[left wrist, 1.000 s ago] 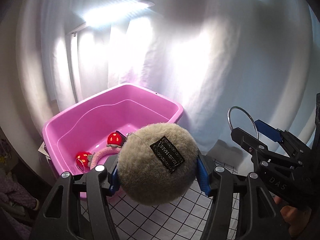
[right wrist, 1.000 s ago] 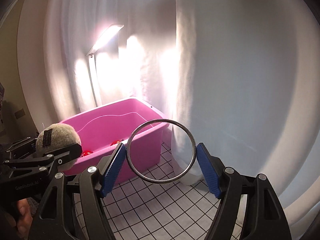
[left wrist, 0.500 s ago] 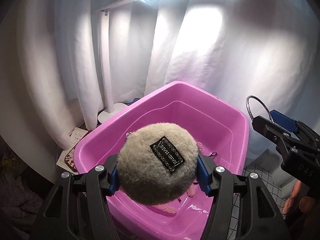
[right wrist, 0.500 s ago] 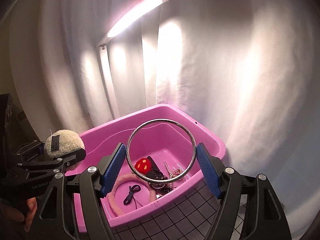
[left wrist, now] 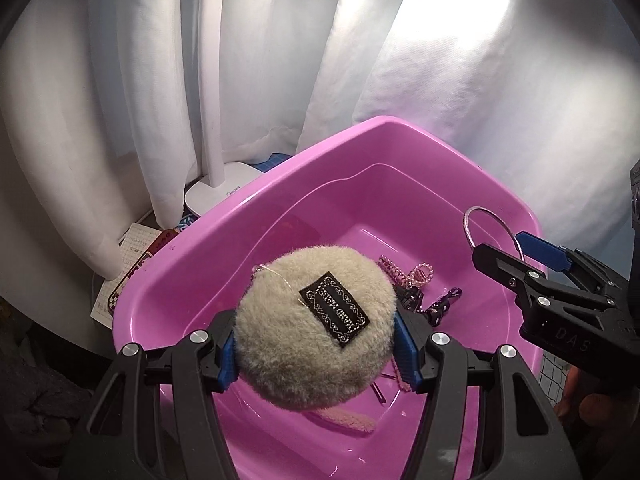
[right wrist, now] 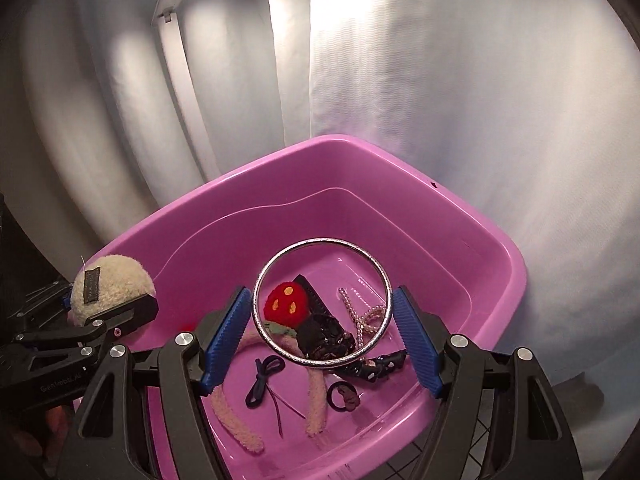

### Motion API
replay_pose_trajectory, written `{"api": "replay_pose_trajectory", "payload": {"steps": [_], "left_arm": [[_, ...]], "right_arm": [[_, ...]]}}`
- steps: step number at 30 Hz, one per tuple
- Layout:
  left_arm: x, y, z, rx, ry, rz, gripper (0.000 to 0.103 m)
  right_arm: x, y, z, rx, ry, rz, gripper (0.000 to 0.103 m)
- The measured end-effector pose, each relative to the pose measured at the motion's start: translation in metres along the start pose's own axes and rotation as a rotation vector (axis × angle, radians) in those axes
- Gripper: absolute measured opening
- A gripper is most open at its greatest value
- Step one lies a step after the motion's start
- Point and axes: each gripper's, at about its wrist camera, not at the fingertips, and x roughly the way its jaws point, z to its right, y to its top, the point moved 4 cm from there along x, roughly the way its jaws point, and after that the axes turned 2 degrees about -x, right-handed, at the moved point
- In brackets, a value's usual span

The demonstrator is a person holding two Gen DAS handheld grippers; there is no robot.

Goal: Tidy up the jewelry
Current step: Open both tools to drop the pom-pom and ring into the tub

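Note:
My left gripper [left wrist: 316, 344] is shut on a beige fluffy pompom [left wrist: 312, 332] with a black label, held above the pink tub [left wrist: 248, 216]. It also shows at the left of the right wrist view [right wrist: 108, 292]. My right gripper [right wrist: 324, 336] is shut on a silver bangle [right wrist: 376, 276], held over the tub [right wrist: 460, 216]; the bangle shows in the left wrist view [left wrist: 486, 213] too. In the tub lie a fuzzy pink headband with red mushrooms [right wrist: 286, 304], a pearl bracelet [right wrist: 362, 312], a black hair clip [right wrist: 324, 336] and dark hair ties [right wrist: 262, 380].
A white curtain [left wrist: 460, 80] hangs close behind the tub. A white desk lamp's base [left wrist: 218, 188] stands behind the tub on the left, with papers [left wrist: 132, 244] beside it. A gridded mat [right wrist: 408, 464] lies under the tub's front.
Both grippers have moved forward and tilted down over the tub, each keeping its item. The tub's inside and its contents now fill both views.

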Motion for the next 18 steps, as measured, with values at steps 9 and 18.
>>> {"api": "replay_pose_trajectory", "payload": {"steps": [9,18], "left_arm": [[0.014,0.005,-0.008,-0.031,0.008,-0.028,0.062],[0.011,0.007,-0.011,-0.050,0.015,-0.031,0.089]], "right_arm": [[0.023,0.003,0.007,0.022,-0.017,-0.066,0.070],[0.024,0.007,0.018,0.093,-0.019,-0.095,0.073]]}}
